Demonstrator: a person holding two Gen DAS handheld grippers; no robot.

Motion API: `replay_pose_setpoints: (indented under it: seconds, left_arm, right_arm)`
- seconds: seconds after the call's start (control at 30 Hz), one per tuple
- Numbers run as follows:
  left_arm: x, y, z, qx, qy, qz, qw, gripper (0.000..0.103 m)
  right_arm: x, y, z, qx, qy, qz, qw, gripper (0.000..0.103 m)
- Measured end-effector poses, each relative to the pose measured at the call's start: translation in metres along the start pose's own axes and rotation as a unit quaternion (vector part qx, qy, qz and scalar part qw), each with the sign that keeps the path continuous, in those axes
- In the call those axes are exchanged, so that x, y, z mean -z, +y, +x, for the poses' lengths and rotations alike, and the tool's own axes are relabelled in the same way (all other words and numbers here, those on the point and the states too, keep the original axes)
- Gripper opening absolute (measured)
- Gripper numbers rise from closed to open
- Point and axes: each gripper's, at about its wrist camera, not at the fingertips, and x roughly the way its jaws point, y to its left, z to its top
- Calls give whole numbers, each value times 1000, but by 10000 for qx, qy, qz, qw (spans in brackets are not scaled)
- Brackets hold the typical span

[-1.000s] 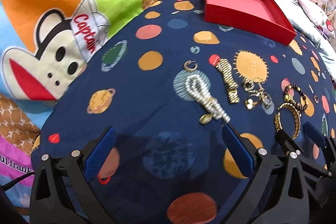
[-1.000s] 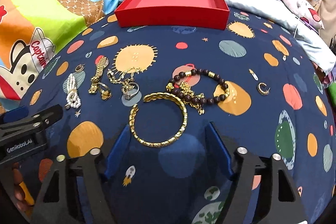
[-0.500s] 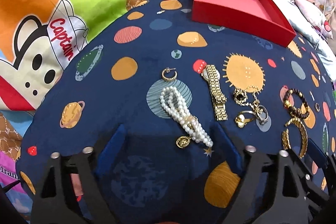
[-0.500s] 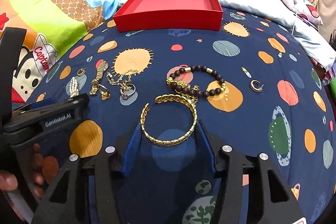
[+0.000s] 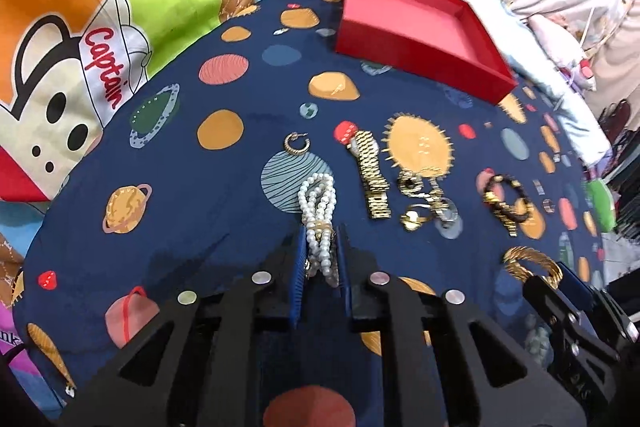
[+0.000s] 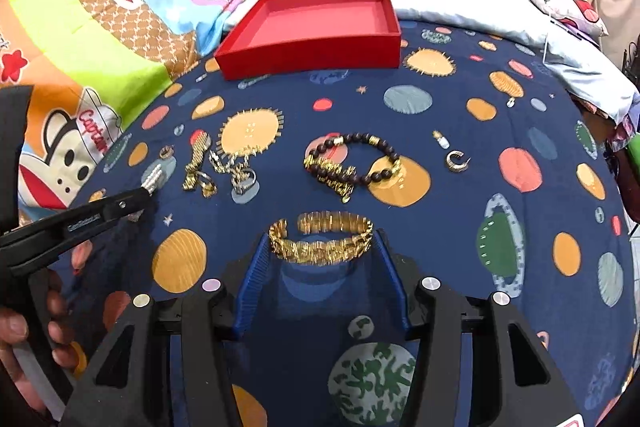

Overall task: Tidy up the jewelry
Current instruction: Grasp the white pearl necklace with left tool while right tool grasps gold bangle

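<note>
Your left gripper [image 5: 320,255] is clamped on the white multi-strand pearl bracelet [image 5: 318,203] lying on the planet-print blanket [image 5: 240,235]. Your right gripper [image 6: 320,255] pinches the gold chain bangle [image 6: 320,241], which looks blurred; red tray [image 6: 312,51] beyond.

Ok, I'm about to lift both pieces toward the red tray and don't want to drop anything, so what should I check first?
1. Left gripper shut on the pearl bracelet: ok, both pads press the strands near the gold clasp.
2. Right gripper on the gold bangle: ok, the pads touch both of its sides.
3. Whether either grip will hold through the lift: cannot tell.
4. Pearl strands free of the gold hoop earring and watch: ok, apart.
5. Bangle free of the dark bead bracelet: ok, apart.
6. Red tray ready: ok, nothing visible inside.
</note>
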Motion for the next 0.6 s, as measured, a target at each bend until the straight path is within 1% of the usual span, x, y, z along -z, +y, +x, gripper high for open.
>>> replay_pose_setpoints:
  seconds: [0.07,0.1,0.13,0.17,0.23,0.3,0.37,0.4,0.43,0.47,0.53,0.6]
  left_arm:
    - [-3,-2,-11,129,-62,33,9999,14]
    - [-8,-4,-18,175,-120,100,9997,14]
    - [-11,-7,-24,204,-174,159,9995,14]
    - [-16,-11,-29,238,-246,237,9991,14]
    - [-27,-18,-40,292,-395,372,9981,14]
    - [-36,-25,-48,311,-534,468,9970,14]
    - [-41,-30,-55,263,-688,556,9957,14]
    - [-42,-31,-56,234,-725,573,9954,14]
    - [-40,-31,-57,242,-716,570,9955,14]
    - [-39,-31,-56,255,-679,556,9958,14]
    - [-32,-31,-50,273,-546,502,9969,14]
    - [-25,-30,-44,266,-397,480,9977,14]
  right_arm:
    - [-7,-4,-8,-61,-72,29,10000,49]
    - [-11,-6,-11,-88,-108,42,9999,45]
    - [-15,-7,-13,-130,-142,45,9998,9]
    - [-21,-9,-15,-139,-142,28,9998,0]
    - [-34,-13,-14,-119,-190,-5,9997,0]
    - [-41,-17,-9,-134,-89,-26,9999,0]
    - [-40,-23,-10,-138,-108,95,9998,10]
    - [-36,-26,-11,-135,-90,123,9998,23]
    - [-31,-28,-10,-100,-71,141,9998,46]
    - [-27,-29,-11,-79,-68,154,9998,53]
    - [-16,-29,-9,0,-13,91,10000,55]
    - [-10,-32,-6,194,21,24,9998,55]
